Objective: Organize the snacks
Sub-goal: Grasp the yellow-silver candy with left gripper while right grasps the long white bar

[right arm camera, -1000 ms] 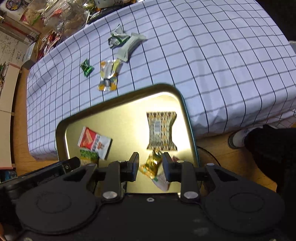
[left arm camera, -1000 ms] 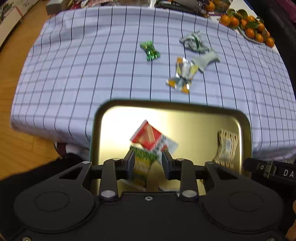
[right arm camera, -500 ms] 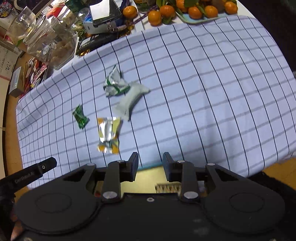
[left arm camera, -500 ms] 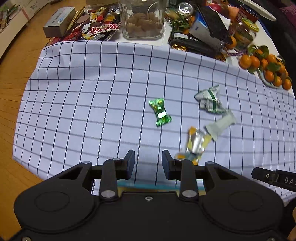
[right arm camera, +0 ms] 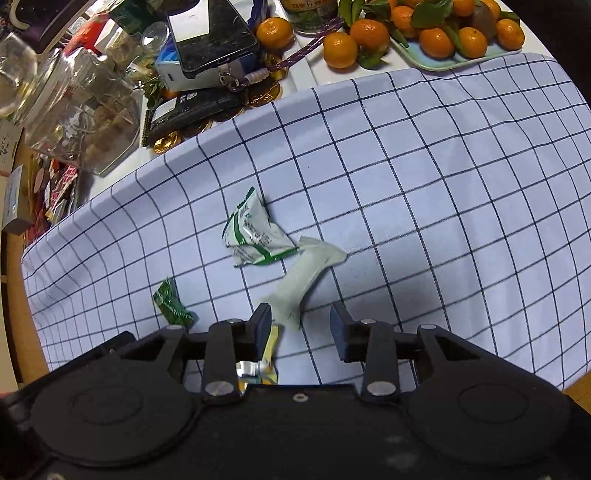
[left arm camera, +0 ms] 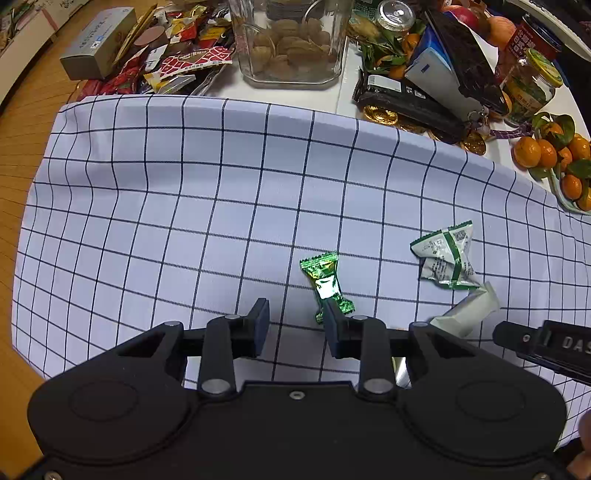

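On the checked cloth (left arm camera: pixel 184 221) lie a shiny green candy (left arm camera: pixel 325 282), a white-and-green packet (left arm camera: pixel 445 256) and a pale grey pouch (left arm camera: pixel 467 312). My left gripper (left arm camera: pixel 295 326) is open and empty, its right finger just in front of the green candy's near end. In the right wrist view the white-and-green packet (right arm camera: pixel 255 236), the grey pouch (right arm camera: pixel 303 277) and the green candy (right arm camera: pixel 171 304) lie ahead. My right gripper (right arm camera: pixel 301 328) is open and empty, the pouch's near end by its left finger. A silver-yellow packet (right arm camera: pixel 264 363) is partly hidden under that finger.
Beyond the cloth stand a glass jar of nuts (left arm camera: pixel 291 40), piled snack wrappers (left arm camera: pixel 162 62), a box (left arm camera: pixel 98 46), a phone on boxes (right arm camera: pixel 210 33), gold coins (left arm camera: pixel 380 114) and a tray of tangerines (right arm camera: pixel 436 33). Wooden floor (left arm camera: pixel 18 147) lies past the left edge.
Both grippers released their snacks over the gold tray, then moved forward over the cloth toward the loose snacks. The tray has dropped out of view. Both jaws have opened wider.
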The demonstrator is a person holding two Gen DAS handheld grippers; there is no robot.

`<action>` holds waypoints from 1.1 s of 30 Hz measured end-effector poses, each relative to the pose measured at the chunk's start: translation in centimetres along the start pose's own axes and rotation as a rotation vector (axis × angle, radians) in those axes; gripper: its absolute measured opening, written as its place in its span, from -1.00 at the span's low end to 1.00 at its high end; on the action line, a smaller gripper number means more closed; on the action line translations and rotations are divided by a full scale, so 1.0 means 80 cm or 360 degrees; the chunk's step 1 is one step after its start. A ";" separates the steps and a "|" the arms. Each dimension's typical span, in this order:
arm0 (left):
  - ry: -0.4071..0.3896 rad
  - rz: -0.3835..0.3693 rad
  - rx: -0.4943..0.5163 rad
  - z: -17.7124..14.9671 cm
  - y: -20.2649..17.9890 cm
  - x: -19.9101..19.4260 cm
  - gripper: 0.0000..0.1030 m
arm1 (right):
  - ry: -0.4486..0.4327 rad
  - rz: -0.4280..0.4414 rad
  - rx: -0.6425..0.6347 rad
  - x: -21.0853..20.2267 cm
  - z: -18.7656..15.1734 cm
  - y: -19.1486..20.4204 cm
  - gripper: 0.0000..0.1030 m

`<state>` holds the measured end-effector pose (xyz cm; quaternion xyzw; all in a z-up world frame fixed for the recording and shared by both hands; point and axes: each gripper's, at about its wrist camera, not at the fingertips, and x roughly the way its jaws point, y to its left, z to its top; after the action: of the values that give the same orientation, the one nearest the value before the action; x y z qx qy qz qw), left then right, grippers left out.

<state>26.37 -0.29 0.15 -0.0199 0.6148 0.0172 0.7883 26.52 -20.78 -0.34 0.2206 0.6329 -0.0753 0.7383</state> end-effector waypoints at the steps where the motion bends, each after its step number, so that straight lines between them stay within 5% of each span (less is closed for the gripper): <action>1: -0.0002 -0.0009 -0.0001 0.002 0.001 0.000 -0.22 | -0.0003 -0.0013 0.0008 0.005 0.002 0.001 -0.27; 13: 0.0084 -0.0056 -0.0068 0.015 0.008 0.022 -0.21 | 0.0036 -0.0105 0.0010 0.051 0.011 0.013 -0.27; 24: 0.0077 -0.0030 0.0021 0.011 0.002 0.022 -0.21 | 0.0101 -0.0084 0.0463 0.076 0.026 -0.010 -0.27; 33: 0.0106 -0.0007 0.0048 0.008 -0.002 0.032 -0.21 | 0.0103 -0.0125 0.0344 0.090 0.029 0.006 -0.27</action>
<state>27.62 -0.44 -2.18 -0.0098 0.6409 0.0055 0.7675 30.13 -20.13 -6.98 0.2762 0.6529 -0.1649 0.6858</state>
